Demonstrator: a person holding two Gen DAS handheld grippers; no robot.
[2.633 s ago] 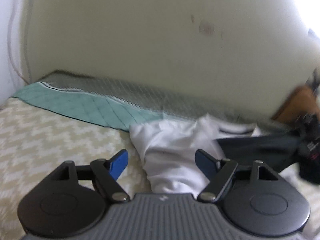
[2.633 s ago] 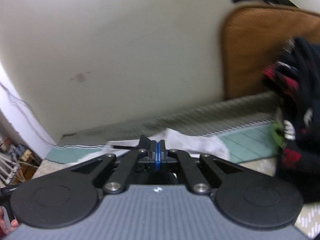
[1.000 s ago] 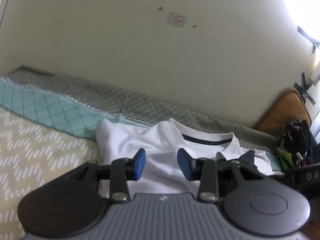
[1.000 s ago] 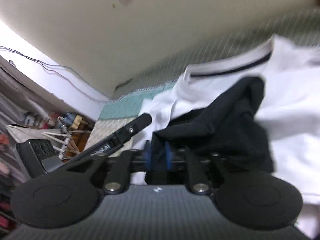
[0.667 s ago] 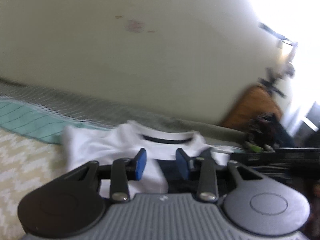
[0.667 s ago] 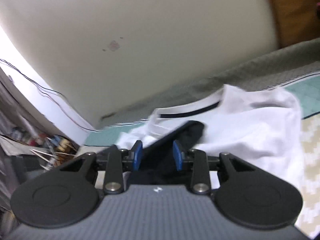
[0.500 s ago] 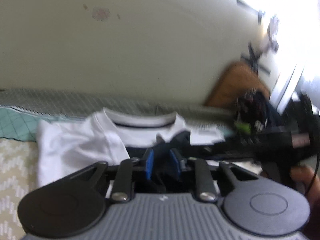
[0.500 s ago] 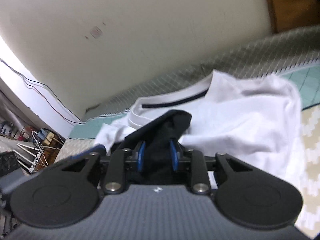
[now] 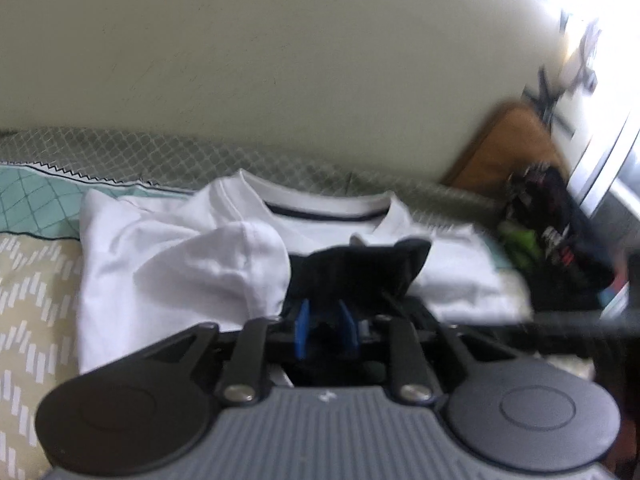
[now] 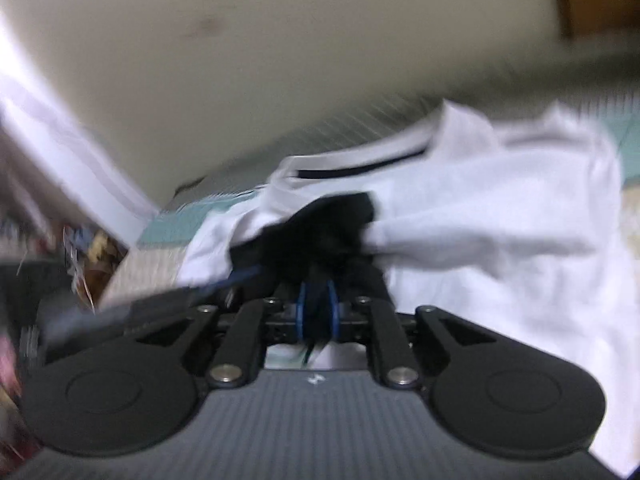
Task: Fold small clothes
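On the white shirt [image 9: 168, 264], left claw [image 9: 325, 334] grips dark cloth [image 9: 356, 276] — right claw [image 10: 318, 310] is closing on it.

**Right gripper closing on dark cloth**

The right gripper [image 10: 318, 312] has its blue pads [image 10: 302, 312] closing on a black garment [image 10: 320, 228], which lies bunched on a white shirt [image 10: 500, 216] spread across the bed [image 10: 630, 216]. The picture is blurred.

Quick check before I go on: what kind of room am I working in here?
Most likely a bedroom, working on a bed: a beige zigzag-patterned bedspread with a teal quilted cover runs against a plain cream wall, and a white T-shirt with a dark-striped collar lies on it.
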